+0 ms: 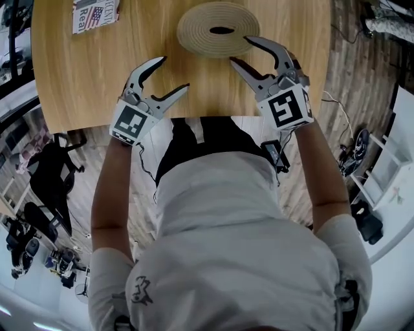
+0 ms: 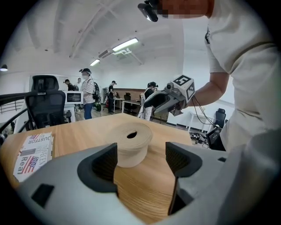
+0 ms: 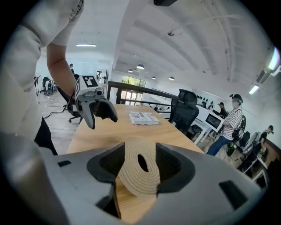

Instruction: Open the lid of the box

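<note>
A round tan woven box (image 1: 218, 29) with a flat lid and a dark hole in its middle sits on the wooden table (image 1: 97, 71), towards the far side. My left gripper (image 1: 173, 73) hovers open, short of the box on its near left, with nothing between its fingers. My right gripper (image 1: 239, 50) is open too, at the box's near right rim. In the left gripper view the box (image 2: 131, 143) lies ahead beyond the jaws, and the right gripper (image 2: 151, 102) hangs behind it. In the right gripper view the box (image 3: 139, 176) shows between the open jaws, untouched.
A printed booklet (image 1: 95, 14) lies at the table's far left corner. The table's near edge (image 1: 194, 118) runs just under both grippers, against the person's body. A black office chair (image 3: 184, 112) stands beside the table, and several people stand in the room behind.
</note>
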A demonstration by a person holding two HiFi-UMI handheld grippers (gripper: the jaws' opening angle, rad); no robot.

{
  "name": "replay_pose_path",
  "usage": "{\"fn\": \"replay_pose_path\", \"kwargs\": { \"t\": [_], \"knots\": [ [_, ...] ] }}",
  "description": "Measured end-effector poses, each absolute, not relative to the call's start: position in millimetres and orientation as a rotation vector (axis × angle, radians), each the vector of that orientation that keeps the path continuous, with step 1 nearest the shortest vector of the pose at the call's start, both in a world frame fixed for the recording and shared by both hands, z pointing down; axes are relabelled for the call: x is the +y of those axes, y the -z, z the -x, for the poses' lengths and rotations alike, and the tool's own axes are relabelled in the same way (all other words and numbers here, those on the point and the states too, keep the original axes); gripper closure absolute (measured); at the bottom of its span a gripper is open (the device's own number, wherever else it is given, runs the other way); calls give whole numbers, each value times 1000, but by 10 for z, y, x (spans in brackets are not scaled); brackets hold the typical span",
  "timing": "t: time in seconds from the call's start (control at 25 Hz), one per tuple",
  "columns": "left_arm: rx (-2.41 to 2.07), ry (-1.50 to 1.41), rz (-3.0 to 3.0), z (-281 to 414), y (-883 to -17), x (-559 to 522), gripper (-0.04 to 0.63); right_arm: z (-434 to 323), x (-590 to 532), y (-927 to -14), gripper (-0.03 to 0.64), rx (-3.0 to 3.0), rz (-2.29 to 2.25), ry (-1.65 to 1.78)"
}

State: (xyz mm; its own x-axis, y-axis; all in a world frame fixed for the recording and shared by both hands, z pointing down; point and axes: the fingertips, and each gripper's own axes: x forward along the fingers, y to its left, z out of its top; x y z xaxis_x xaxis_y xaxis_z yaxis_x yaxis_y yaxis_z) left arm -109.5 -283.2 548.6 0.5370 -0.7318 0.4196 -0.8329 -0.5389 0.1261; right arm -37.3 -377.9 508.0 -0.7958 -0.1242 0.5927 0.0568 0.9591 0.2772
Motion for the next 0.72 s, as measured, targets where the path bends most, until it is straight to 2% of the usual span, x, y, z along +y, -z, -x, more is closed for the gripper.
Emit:
{"fn": "replay_pose_path", "kwargs": {
  "t": [0.72],
  "knots": [
    [-1226, -599, -2440, 1279, -6390, -3449, 256, 738, -4130, -6009, 390, -2185, 148, 585]
  ]
}}
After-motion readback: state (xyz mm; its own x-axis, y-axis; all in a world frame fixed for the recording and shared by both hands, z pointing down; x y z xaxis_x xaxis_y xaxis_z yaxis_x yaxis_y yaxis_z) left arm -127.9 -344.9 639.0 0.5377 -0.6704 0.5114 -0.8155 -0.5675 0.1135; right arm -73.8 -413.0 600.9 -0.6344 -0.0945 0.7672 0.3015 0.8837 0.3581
